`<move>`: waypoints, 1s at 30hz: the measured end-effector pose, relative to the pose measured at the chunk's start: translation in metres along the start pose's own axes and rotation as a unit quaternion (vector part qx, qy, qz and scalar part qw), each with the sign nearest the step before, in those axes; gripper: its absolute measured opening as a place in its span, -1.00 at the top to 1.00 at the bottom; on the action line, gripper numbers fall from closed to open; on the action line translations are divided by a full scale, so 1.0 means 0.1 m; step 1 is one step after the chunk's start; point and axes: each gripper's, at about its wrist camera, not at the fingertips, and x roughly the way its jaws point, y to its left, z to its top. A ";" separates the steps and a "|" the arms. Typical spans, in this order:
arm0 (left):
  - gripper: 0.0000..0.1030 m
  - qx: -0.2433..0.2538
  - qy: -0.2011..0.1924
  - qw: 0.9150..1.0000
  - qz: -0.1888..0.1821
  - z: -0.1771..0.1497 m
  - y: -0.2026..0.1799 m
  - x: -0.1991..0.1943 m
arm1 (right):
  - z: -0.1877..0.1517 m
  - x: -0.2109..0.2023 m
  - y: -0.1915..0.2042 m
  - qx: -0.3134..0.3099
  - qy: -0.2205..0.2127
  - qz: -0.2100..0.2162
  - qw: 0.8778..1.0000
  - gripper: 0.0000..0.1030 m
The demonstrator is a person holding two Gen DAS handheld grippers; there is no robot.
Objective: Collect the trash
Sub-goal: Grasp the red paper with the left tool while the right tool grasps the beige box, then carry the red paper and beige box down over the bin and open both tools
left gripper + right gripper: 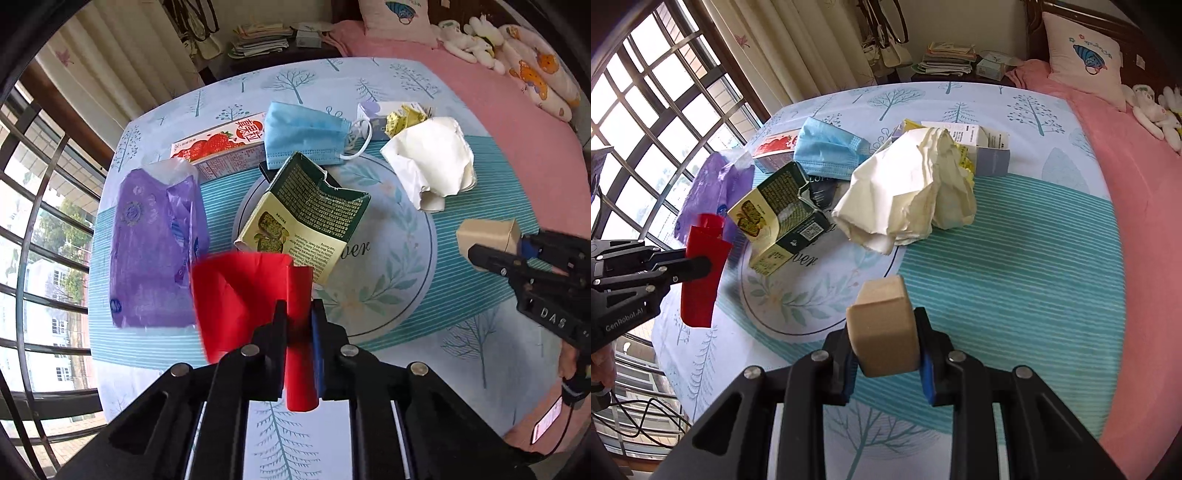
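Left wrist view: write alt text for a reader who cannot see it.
The left gripper is shut on a red paper above a tree-print tablecloth strewn with trash: a purple wrapper, a torn green box, a blue face mask and crumpled white paper. At right, the right gripper is shut on a small brown box.

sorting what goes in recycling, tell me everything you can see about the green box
The green box is printed cardboard, dark green with dense pale text, one cream face showing a food photo. In the right wrist view a QR code shows on a dark side. Its top is torn open with ragged, crumpled edges. It lies tilted near the middle of the tablecloth, on a black item, its upper corner over the blue mask. No gripper touches it.
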 end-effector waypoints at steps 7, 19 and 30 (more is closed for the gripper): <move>0.82 -0.022 -0.031 0.998 -0.048 -0.18 0.13 -0.36 | -0.27 -0.26 0.22 0.010 -0.017 -0.005 1.000 0.48; 0.82 0.028 -0.102 0.981 -0.160 -1.01 0.28 -1.15 | -1.08 -0.91 1.10 0.068 -0.085 -0.048 0.993 0.48; 0.82 0.113 -0.112 0.966 -0.205 -2.16 0.36 -1.58 | -2.06 -1.16 2.10 0.120 -0.093 -0.075 0.986 0.48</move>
